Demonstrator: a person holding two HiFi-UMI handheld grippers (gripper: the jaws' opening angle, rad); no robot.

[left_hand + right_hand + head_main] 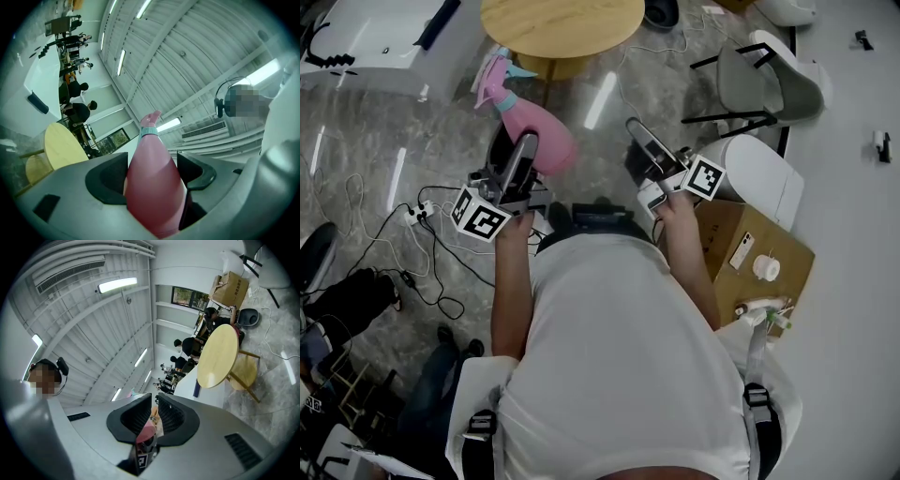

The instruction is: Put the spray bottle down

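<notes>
Left gripper view is showing my left gripper clenching the pink spray bottle by its body. One pad is pressing on each side, and the neck with its teal collar is pointing away from the camera. Right gripper view is showing my right gripper clenched on nothing. Its jaws are lying almost together, with only a sliver of pink showing beyond the narrow gap.

In the head view I am holding both grippers out in front of me, the left one at left and the right one at right, apart from each other. The bottle is riding in the air over the grey marble floor. It is tilting so that its trigger head is aiming far and left, and it is just on the near side of the round wooden table. A chair is standing at far right, beside that table. A cardboard box is sitting at right, close beside my right arm. Cables are trailing across the floor at left, around a white power strip.
</notes>
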